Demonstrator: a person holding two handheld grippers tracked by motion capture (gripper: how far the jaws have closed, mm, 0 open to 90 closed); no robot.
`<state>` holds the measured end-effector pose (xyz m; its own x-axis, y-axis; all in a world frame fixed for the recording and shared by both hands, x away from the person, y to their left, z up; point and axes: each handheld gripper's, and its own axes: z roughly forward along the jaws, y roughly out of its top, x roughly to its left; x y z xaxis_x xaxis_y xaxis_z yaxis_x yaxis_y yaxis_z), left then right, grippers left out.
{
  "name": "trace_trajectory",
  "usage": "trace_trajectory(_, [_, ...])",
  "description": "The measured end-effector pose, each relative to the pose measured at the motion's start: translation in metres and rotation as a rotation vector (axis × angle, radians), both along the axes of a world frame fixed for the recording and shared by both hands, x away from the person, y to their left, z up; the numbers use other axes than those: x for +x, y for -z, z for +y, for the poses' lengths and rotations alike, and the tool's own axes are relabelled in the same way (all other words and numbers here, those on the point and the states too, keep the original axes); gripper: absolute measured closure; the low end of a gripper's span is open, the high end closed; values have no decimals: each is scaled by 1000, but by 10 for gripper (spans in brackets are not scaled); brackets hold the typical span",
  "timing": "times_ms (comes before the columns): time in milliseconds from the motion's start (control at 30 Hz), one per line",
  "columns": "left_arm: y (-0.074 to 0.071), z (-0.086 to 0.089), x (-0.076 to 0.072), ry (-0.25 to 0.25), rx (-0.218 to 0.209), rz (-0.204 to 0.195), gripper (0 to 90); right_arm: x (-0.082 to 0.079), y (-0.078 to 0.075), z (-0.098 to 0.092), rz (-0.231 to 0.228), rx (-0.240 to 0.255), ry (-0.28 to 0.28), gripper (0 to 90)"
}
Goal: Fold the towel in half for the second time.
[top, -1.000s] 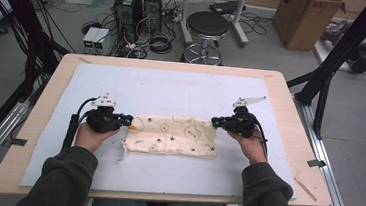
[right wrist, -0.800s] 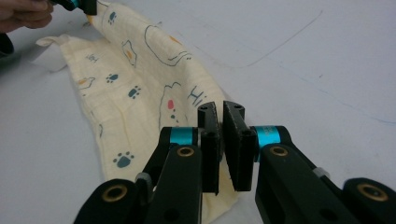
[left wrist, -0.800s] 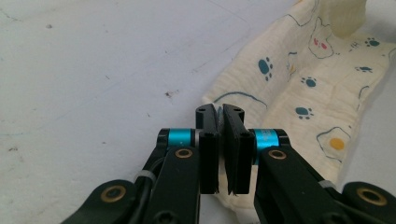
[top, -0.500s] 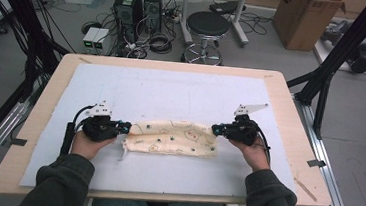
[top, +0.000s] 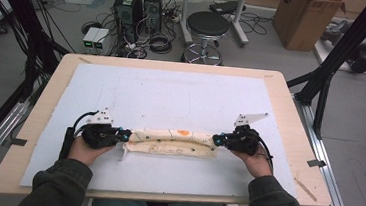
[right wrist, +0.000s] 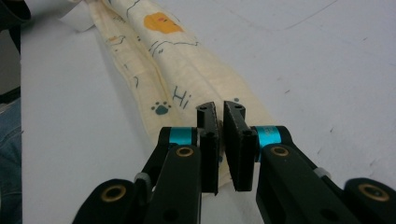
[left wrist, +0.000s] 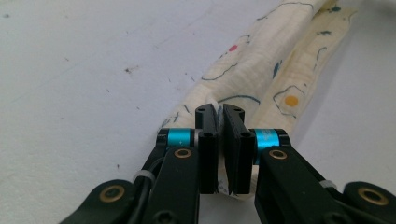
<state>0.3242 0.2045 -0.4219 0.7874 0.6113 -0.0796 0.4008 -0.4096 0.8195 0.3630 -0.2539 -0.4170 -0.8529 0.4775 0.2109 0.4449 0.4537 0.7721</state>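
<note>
Left claw [top: 127,136]: you hold it pinched on the cloth's left end, lower left of frame.
Right claw [top: 216,139]: clamped on its right end.
Cloth [top: 175,142]: folded long on worktop [top: 171,97].

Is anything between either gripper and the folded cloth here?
Nothing visible. The left gripper and right gripper are each already clamped on one end of the cream printed cloth, which lies on the white mat.

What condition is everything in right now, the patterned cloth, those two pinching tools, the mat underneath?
Printed cloth: folded lengthwise into a narrow band, lying on the mat, held at both ends.
Left hand-held gripper: shut on the cloth's end.
Right hand-held gripper: shut on the other end.
White mat: flat on the table, faintly speckled.
</note>
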Motion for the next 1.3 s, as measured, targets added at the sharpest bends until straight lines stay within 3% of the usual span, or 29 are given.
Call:
trace_trajectory(133, [-1,-1,-6,10,11,-10,841,-4,5,-3,4,-7,6,845])
trace_trajectory(400, [11,4,-15,3,5,7,841,-12,14,-2,1,-38,-7,845])
trace_trajectory(900, [18,9,-23,10,31,9,842,-23,22,-3,1,-35,-3,840])
trace_trajectory(1167, [18,9,-26,15,28,10,818,-26,22,-3,-16,-33,-4,745])
trace_trajectory(1300, [17,9,-28,19,26,16,761,-28,21,-4,-12,-16,1,675])
